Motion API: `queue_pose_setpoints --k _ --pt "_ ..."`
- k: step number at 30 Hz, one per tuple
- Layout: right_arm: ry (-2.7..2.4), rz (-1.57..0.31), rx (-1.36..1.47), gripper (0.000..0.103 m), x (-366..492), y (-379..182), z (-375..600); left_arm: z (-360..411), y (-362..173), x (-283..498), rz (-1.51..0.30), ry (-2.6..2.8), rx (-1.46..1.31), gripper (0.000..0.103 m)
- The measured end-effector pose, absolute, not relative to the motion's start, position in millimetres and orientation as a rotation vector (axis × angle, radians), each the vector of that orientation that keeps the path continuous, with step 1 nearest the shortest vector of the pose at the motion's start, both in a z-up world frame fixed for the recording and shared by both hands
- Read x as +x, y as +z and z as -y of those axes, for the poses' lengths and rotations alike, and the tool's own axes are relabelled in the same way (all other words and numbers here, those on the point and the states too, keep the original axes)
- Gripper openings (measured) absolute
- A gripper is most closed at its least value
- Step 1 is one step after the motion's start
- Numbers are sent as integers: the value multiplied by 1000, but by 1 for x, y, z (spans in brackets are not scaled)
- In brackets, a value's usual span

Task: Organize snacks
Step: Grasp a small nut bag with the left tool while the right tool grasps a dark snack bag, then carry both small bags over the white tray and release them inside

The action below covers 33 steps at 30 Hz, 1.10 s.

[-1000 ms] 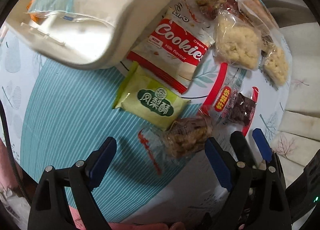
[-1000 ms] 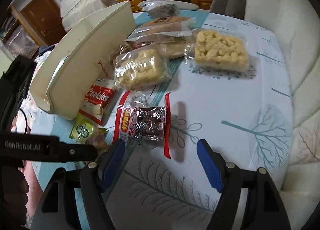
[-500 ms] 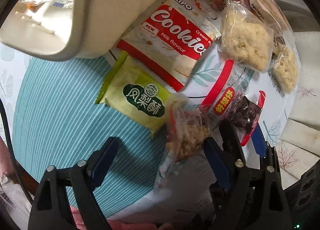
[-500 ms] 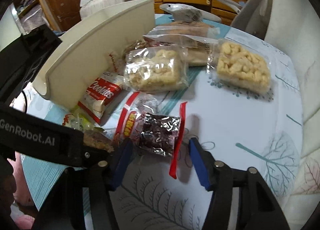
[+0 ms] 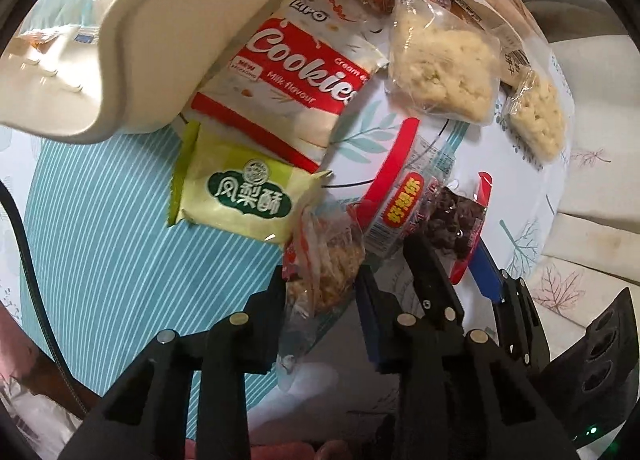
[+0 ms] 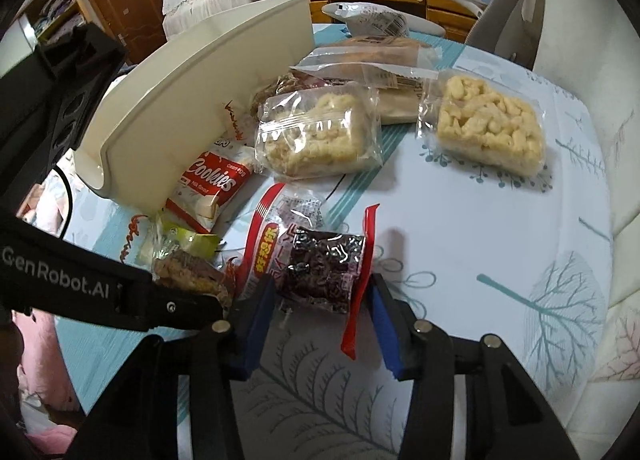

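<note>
In the left wrist view my left gripper (image 5: 322, 280) points steeply down at the table. Its jaws are closing, and the pads press on a clear packet of brown nut brittle (image 5: 328, 260), which stands on edge between them. Right beside it, my right gripper (image 6: 322, 294) is closing too. Its blue pads touch both sides of a red-edged packet of dark fruit (image 6: 320, 264), and the packet's right red seam is bent upward. A green pineapple-cake packet (image 5: 240, 188) and a red-and-white Cookies packet (image 5: 296, 84) lie just beyond, against the cream bin (image 5: 120, 40).
Two clear packets of pale puffed-rice bars (image 6: 316, 136) (image 6: 488, 132) lie farther back on the leaf-print tablecloth (image 6: 500, 260), with more wrapped snacks behind them. The cream bin (image 6: 180, 100) stands at the left. A pale sofa edge borders the table's right side.
My left jaws have narrowed from wide open onto the brown packet, which tipped up from lying flat. My right jaws have drawn in around the dark fruit packet.
</note>
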State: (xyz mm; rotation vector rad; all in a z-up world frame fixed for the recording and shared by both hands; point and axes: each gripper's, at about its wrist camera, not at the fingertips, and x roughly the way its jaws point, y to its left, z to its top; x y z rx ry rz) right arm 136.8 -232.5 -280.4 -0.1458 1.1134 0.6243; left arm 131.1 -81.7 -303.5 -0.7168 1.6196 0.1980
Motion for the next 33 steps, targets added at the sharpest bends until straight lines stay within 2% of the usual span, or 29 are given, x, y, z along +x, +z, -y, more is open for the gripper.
queue_pose_setpoints --k 17,33 --pt "651 -1216 -98 47 103 -263 233 55 -296 84 -1687 201 -716 31" --pt "701 -1184 -47 47 75 -199 188 -28 -218 45 -1637 163 -620 31"
